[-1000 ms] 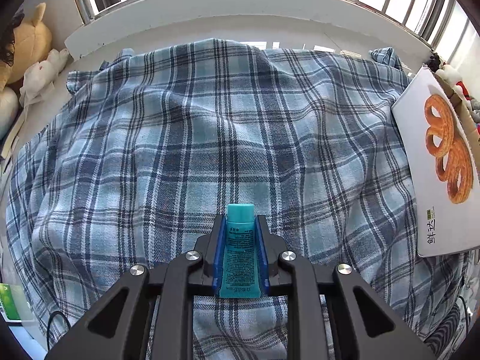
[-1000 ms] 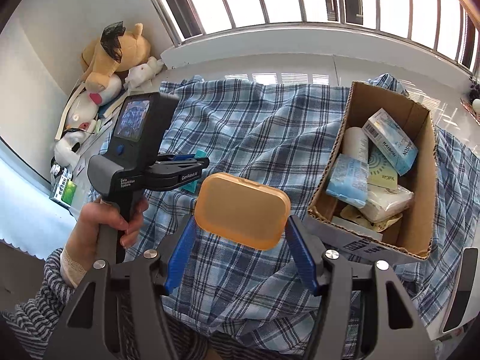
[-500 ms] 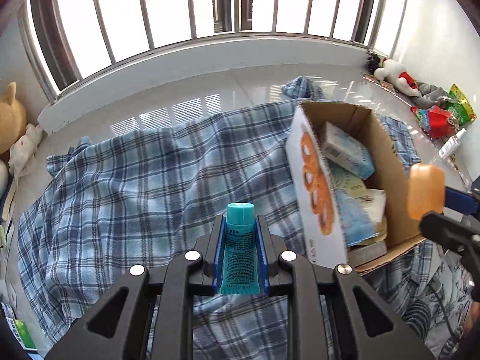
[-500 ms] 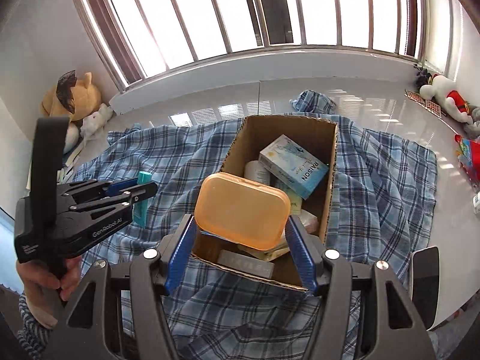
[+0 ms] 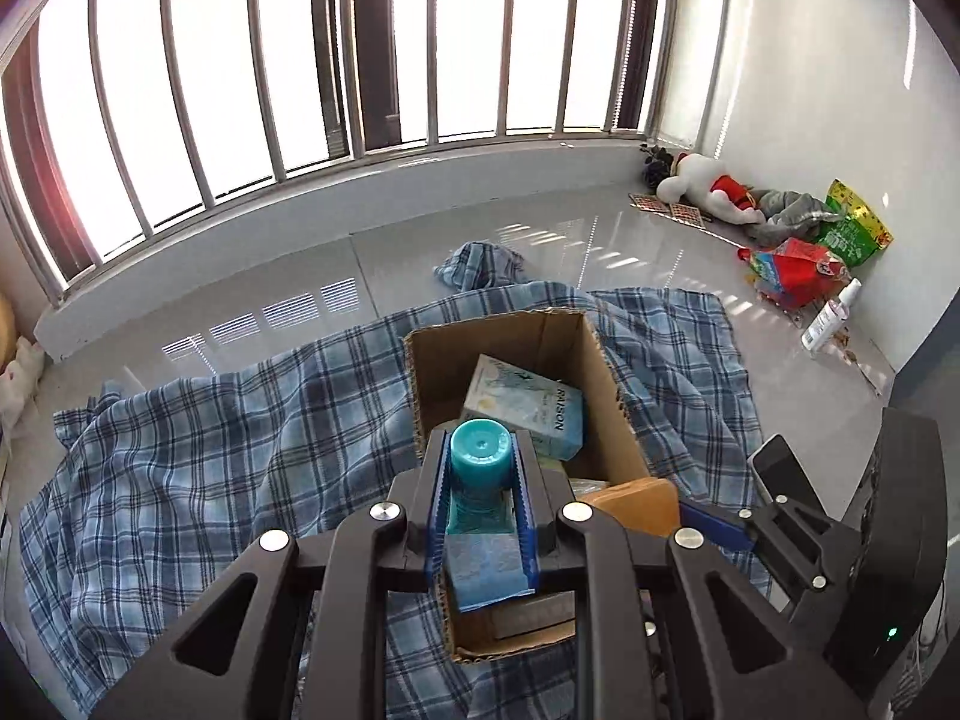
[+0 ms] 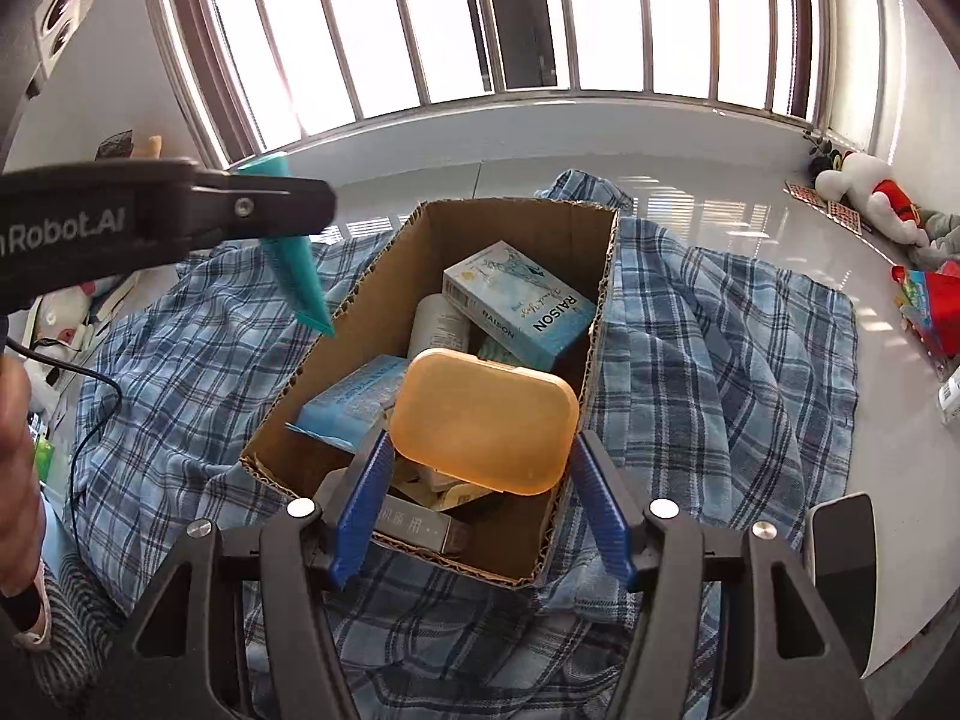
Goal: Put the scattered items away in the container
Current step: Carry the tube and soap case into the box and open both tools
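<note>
My left gripper (image 5: 480,474) is shut on a teal tube (image 5: 479,468) and holds it above the near end of an open cardboard box (image 5: 606,384). In the right wrist view the tube (image 6: 297,276) hangs tail-down over the box's left wall (image 6: 336,336). My right gripper (image 6: 483,468) is shut on an orange plastic case (image 6: 485,420), held over the box's near half. The case also shows in the left wrist view (image 5: 636,501). The box holds a blue RAISON carton (image 6: 522,306), a white roll (image 6: 438,324) and a blue packet (image 6: 354,402).
The box sits on a blue plaid cloth (image 6: 720,360) spread on a glossy white floor. Plush toys and bright packets (image 5: 786,252) lie at the right wall. A phone (image 6: 840,546) lies at the cloth's right edge. A barred window runs along the back.
Both grippers have swung toward the box. The left one, with the tube, moved from over bare cloth to above the box. The right one brought the orange case lower over it.
</note>
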A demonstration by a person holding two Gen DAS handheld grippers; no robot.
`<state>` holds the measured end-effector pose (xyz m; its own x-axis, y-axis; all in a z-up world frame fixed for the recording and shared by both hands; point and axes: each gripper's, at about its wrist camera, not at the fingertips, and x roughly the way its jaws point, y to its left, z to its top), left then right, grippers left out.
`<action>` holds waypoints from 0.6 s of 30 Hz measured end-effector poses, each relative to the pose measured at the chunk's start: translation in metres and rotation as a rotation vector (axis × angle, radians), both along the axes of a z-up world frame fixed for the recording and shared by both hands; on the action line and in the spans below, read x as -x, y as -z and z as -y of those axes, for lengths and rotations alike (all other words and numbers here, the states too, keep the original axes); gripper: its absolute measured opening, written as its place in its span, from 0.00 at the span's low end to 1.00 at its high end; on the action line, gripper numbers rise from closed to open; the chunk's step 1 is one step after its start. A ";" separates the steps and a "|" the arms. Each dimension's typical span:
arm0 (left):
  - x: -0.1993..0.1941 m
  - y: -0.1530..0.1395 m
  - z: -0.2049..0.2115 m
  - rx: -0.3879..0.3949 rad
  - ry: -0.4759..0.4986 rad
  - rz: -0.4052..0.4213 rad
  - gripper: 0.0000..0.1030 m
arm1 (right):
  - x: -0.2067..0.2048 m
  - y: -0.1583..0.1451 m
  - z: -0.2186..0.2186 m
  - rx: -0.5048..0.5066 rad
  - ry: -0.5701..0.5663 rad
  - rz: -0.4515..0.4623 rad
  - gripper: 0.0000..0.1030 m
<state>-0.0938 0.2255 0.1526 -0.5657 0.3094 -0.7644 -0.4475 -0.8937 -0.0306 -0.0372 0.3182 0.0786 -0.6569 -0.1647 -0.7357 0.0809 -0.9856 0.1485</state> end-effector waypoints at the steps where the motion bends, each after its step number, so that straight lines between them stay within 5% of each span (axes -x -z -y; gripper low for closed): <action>1: 0.000 0.001 -0.005 0.003 0.007 0.000 0.20 | -0.001 0.000 0.001 -0.002 -0.002 -0.010 0.58; 4: 0.000 0.010 -0.014 0.010 0.019 0.016 0.20 | -0.006 -0.003 0.005 -0.005 -0.028 -0.044 0.57; 7: 0.005 0.020 -0.014 0.016 -0.004 0.039 0.22 | -0.012 -0.005 0.012 -0.026 -0.066 -0.065 0.42; 8: 0.007 0.023 -0.012 0.023 -0.013 0.051 0.26 | -0.013 -0.006 0.016 -0.044 -0.076 -0.071 0.42; 10: 0.009 0.026 -0.007 0.017 -0.020 0.068 0.57 | -0.014 -0.007 0.020 -0.073 -0.074 -0.079 0.42; 12: 0.007 0.025 -0.001 0.010 -0.024 0.050 0.74 | -0.013 -0.007 0.021 -0.080 -0.075 -0.077 0.42; 18: -0.002 0.024 0.018 0.074 -0.064 -0.005 0.79 | -0.017 -0.011 0.023 -0.063 -0.063 -0.077 0.43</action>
<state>-0.0922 0.2070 0.1289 -0.5865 0.2155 -0.7808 -0.3894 -0.9203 0.0385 -0.0198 0.2948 0.0895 -0.7016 -0.1629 -0.6937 0.1521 -0.9853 0.0776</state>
